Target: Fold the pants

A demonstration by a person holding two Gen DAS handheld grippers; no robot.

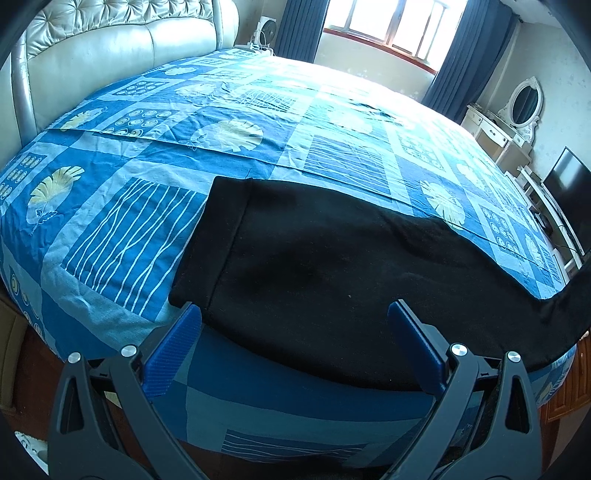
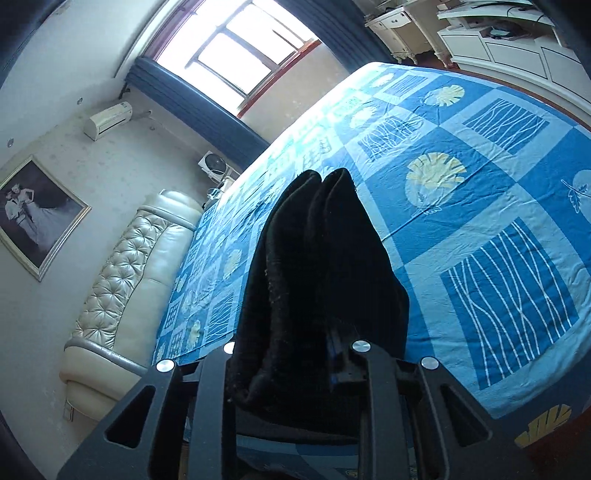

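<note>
Black pants lie along the near edge of the bed on a blue patterned bedsheet, waistband at the left, legs running off to the right and lifting at the far right edge. My left gripper is open, its blue pads on either side of the pants' near edge, just short of the waistband end. In the right wrist view my right gripper is shut on a bunched end of the pants, which stands up in front of the camera above the bedsheet and hides the fingertips.
A padded cream headboard is at the bed's left end. A window with blue curtains is behind the bed. A white dresser with an oval mirror and a TV stand at the right. Wooden floor shows below the bed edge.
</note>
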